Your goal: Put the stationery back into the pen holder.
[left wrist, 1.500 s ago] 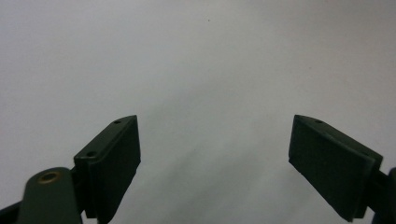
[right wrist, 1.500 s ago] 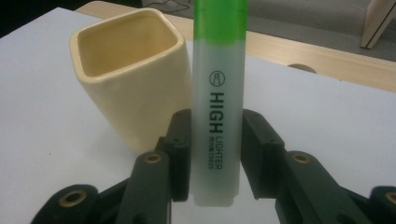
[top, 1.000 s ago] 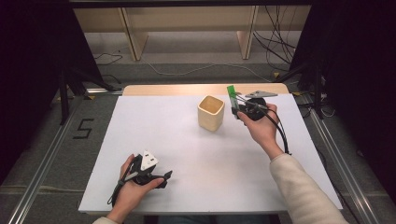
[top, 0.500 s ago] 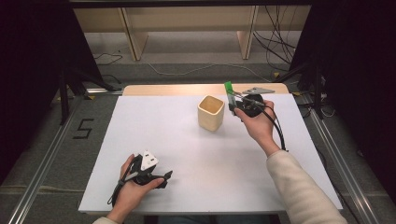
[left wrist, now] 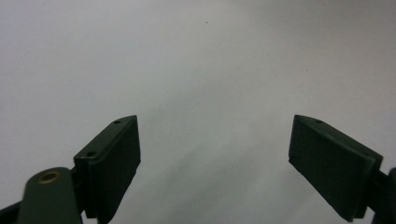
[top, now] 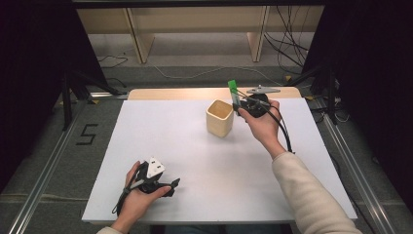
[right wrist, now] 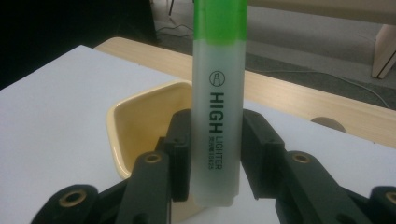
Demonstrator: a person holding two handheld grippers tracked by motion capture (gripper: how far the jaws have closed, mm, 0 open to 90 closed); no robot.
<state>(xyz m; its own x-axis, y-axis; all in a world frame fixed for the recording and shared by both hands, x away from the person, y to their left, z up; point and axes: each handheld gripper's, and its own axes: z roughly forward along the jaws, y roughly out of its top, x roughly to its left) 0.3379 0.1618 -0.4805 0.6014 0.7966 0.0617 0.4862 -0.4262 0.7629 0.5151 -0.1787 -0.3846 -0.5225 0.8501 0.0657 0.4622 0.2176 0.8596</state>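
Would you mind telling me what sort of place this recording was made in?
Probably a lab recording station: a white table on a taped floor marked "5", dark curtains at both sides, loose cables beyond.

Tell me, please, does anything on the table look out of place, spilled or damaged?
Nothing stands out. The right gripper holds the green highlighter upright beside the square cream cup, which stands upright and looks empty. The left gripper rests open on the bare white table.

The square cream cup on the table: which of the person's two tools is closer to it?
The right tool, gripping a green highlighter, hangs just beside the cup. The left tool rests at the table's near edge.
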